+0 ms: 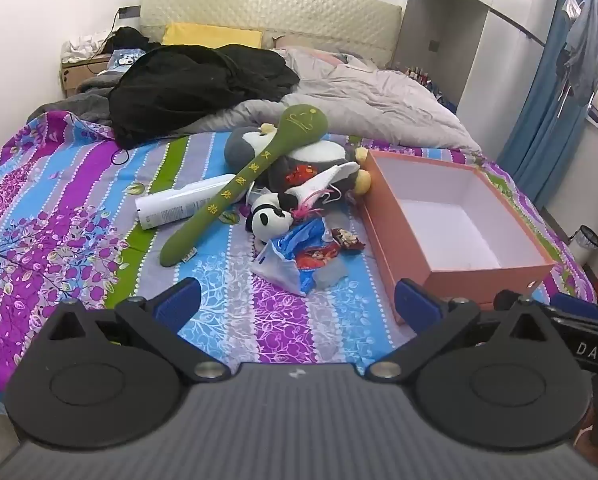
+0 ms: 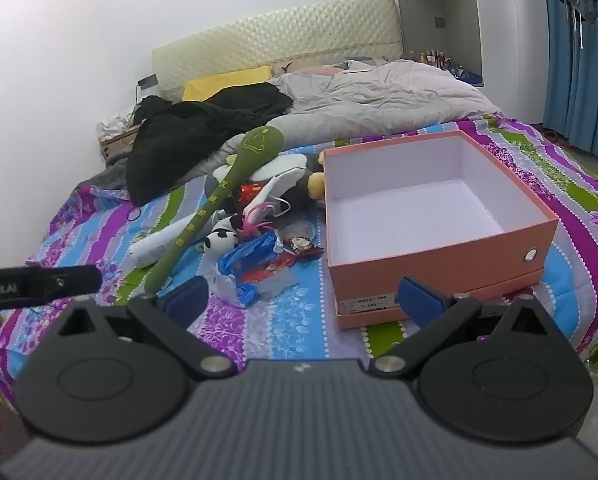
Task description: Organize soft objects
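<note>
A pile of soft things lies mid-bed: a long green plush spoon (image 1: 243, 184) (image 2: 215, 200), a small panda plush (image 1: 269, 218) (image 2: 219, 238), a grey and black penguin plush (image 1: 299, 160) (image 2: 295, 176), blue and red wrappers (image 1: 303, 252) (image 2: 259, 264) and a white bottle (image 1: 179, 206) (image 2: 151, 248). To their right stands an orange box (image 1: 451, 268) (image 2: 439, 264), white inside with nothing in it. My left gripper (image 1: 297, 304) hovers open over the sheet in front of the pile. My right gripper (image 2: 303, 300) is open too, near the box's front left corner.
The bed has a striped purple, blue and green sheet (image 1: 79, 208) (image 2: 291, 328). Black clothing (image 1: 195, 84) (image 2: 203, 128) and a grey duvet (image 1: 371, 96) (image 2: 379, 96) are heaped toward the headboard. Blue curtains (image 1: 551, 100) (image 2: 579, 48) hang at the right.
</note>
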The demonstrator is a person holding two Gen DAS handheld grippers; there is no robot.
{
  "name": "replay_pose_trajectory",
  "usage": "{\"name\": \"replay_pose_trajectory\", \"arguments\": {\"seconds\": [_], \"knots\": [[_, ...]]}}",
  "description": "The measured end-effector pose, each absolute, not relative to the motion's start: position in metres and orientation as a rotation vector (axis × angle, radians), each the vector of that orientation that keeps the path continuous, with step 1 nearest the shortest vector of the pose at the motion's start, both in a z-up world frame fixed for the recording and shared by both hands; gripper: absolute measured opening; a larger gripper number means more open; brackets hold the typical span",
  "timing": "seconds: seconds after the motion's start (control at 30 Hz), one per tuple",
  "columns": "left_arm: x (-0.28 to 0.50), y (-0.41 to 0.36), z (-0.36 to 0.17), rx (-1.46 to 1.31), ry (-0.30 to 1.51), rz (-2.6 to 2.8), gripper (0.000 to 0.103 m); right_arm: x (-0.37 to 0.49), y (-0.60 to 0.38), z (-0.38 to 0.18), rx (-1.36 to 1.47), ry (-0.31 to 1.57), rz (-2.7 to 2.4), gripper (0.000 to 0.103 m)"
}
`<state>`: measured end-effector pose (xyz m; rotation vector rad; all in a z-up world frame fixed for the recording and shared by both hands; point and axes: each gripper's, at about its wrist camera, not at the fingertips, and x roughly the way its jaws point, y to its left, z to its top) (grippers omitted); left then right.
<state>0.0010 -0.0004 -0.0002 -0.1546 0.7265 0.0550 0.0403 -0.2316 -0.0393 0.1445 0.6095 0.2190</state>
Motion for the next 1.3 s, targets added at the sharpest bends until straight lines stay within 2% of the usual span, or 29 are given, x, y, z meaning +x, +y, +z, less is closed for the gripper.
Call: {"name": "replay_pose_trajectory", "arguments": {"seconds": [1.3], "knots": [[0.004,0.013,-0.006,-0.179,0.699,0.031,0.103,0.04,-0.23,-0.037,0.117,0.599,0.205,0.103]]}}
